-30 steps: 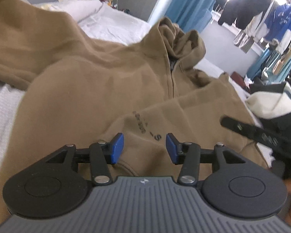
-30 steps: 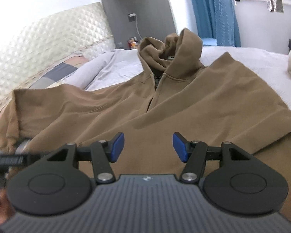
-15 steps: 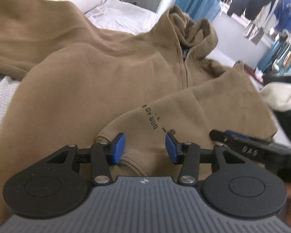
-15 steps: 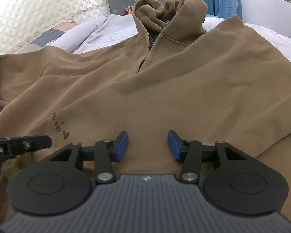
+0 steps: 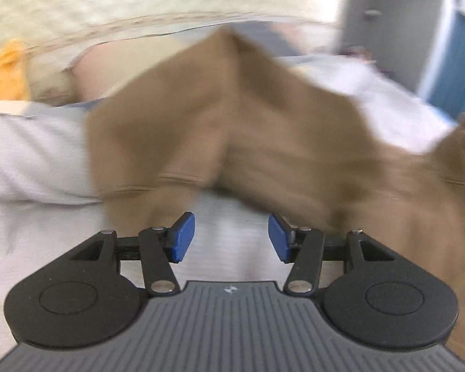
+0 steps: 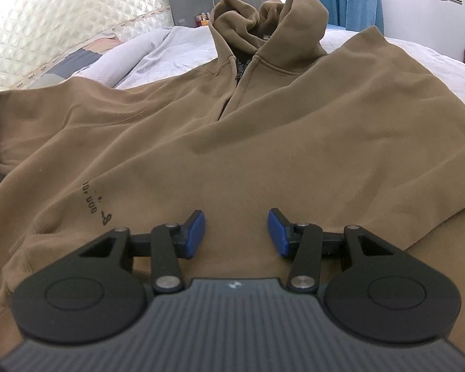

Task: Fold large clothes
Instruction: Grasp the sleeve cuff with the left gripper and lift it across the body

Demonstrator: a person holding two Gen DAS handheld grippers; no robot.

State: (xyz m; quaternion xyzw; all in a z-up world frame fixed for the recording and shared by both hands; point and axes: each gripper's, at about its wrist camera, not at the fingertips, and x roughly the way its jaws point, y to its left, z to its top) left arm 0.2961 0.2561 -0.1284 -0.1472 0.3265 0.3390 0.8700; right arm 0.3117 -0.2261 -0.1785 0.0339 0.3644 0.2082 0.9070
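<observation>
Left gripper (image 5: 231, 238) swung off the hoodie front toward the bed's left side; view now smeared.

Since the earlier frame its camera has left the printed chest and faces the far left sleeve (image 5: 158, 142), which lies spread over the white bedding (image 5: 31, 152); jaws have just been opening, stand apart, only sheet between them. Right gripper (image 6: 236, 234) sits low over the hoodie (image 6: 263, 142), closer to the cloth than a second ago; jaws narrowed a little but are apart, pads (image 6: 195, 234) clamping nothing, though whether they brush the fabric I cannot tell. Hoodie lies face up on the bed, zipped, hood (image 6: 269, 21) toward the headboard. One sleeve with black lettering (image 6: 96, 198) appears already laid across the chest. Judged: early stage. Remaining: left sleeve in, body folded over.
</observation>
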